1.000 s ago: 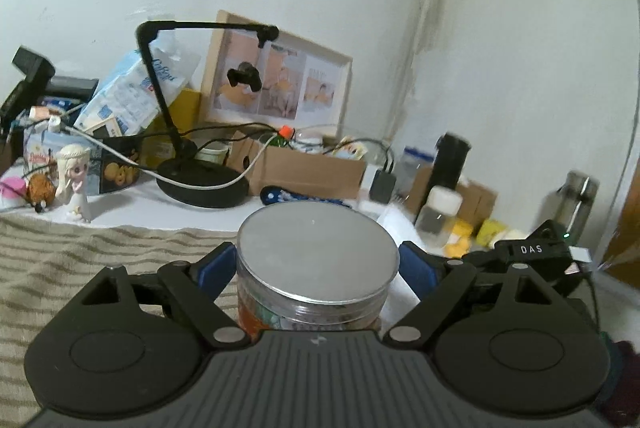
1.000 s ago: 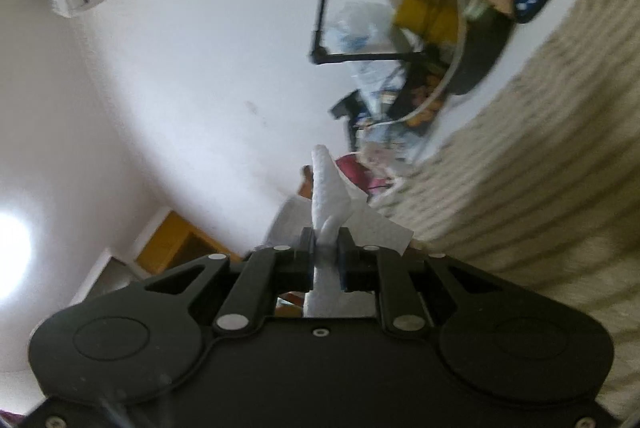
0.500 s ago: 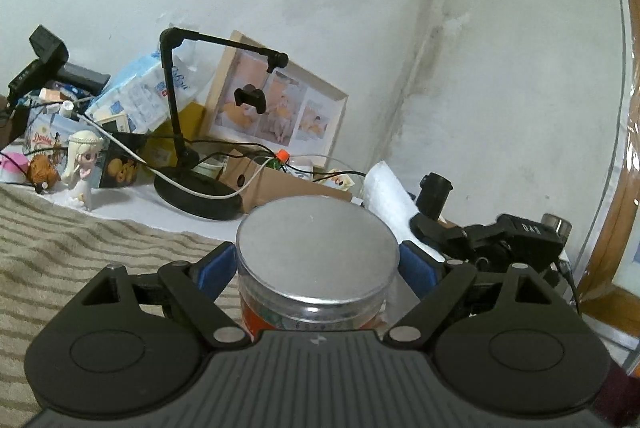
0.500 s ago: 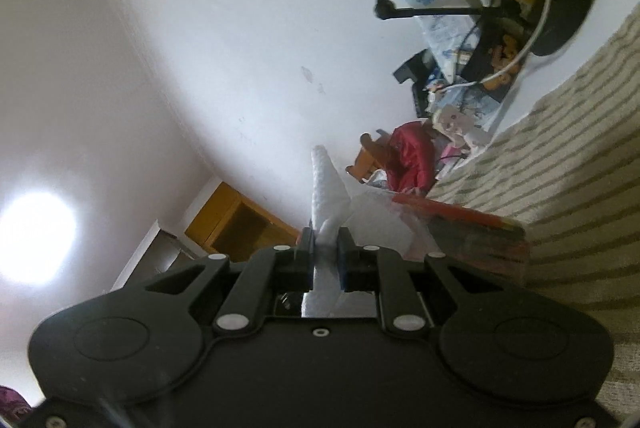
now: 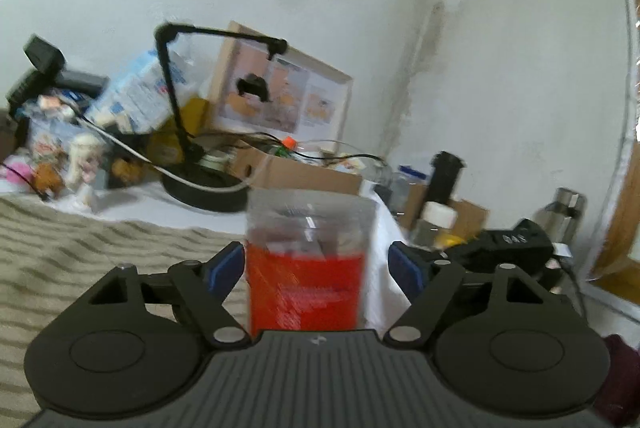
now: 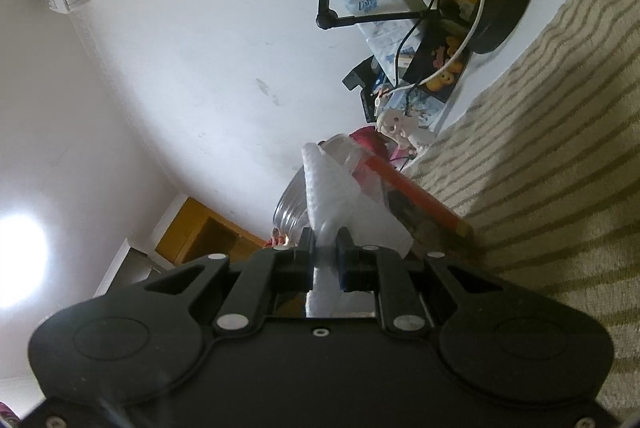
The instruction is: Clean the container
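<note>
While right tongs (image 6: 325,257) pinch tissue (image 6: 326,188), container (image 5: 308,264) between parted left tongs (image 5: 316,266).

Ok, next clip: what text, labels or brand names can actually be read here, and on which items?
"Lifou" or similar, uncertain: blue script on the white plastic pack behind the black stand.
White print on the container's red label: motion-blurred, unreadable.
White letters on the black device at right: blurred, unreadable.
</note>
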`<state>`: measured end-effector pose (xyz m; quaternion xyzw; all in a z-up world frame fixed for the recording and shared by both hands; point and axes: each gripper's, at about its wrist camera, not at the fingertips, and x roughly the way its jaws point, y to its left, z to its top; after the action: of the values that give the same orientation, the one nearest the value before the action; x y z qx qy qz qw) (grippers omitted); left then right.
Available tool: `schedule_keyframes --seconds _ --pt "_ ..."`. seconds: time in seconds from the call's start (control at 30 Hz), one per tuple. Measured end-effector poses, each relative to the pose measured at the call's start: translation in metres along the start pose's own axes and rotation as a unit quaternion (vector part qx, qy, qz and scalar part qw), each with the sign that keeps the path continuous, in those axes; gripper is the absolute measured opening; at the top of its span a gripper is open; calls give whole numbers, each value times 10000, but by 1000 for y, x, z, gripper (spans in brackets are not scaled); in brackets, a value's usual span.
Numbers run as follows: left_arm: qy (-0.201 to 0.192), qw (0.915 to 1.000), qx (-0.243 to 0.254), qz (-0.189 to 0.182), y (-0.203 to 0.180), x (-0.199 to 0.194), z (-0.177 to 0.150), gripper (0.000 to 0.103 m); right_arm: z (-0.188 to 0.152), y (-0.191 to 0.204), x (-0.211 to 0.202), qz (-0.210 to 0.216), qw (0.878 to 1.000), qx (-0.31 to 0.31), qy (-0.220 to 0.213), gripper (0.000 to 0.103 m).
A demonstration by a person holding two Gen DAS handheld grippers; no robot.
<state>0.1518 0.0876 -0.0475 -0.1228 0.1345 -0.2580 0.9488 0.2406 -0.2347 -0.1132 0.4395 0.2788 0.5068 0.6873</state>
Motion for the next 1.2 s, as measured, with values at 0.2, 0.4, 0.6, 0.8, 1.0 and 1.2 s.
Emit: schedule_keyframes --seconds 0.2,0.4,0.6,0.8,1.0,1.2 --pt "162 9994 -51 302 -8 6 15 85 -4 -14 -6 -129 9996 247 -86 13" --pt "595 9952 448 634 -28 33 28 87 -6 -14 -2 -78 9997 228 8 13" --pt "1017 9831 1127 1020 -48 58 35 88 -8 -15 -2 -63 9997 246 41 13" --pt "1153 9802 1219 1050 -44 61 39 86 -9 -18 -4 -57 9996 288 -3 13" --pt "319 9966 554 525 -8 25 23 86 -3 -11 -11 96 9994 264 -214 13" --pt "-311 9987 -32 391 10 -3 6 86 9 6 8 327 9993 122 -161 13"
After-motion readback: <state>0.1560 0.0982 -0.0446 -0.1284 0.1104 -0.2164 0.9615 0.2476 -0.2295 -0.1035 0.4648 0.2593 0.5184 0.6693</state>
